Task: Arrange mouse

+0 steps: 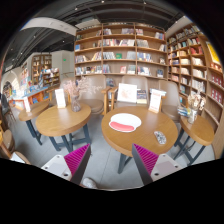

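Note:
A small grey mouse point(160, 137) lies on the near right part of a round wooden table point(138, 142). A white oval mat with a red edge point(125, 122) lies on the same table, to the left of the mouse. My gripper point(110, 165) is held up in the air, well short of the table. Its fingers are open with the magenta pads point(76, 160) wide apart, and nothing is between them. Only grey floor shows between the fingers.
A second round wooden table point(62, 118) stands to the left, and a third point(200, 128) to the right. White upright signs point(127, 93) stand at the back of the tables. Tall bookshelves point(120, 50) line the far walls. A white shoe-like shape point(88, 183) shows on the floor near the left finger.

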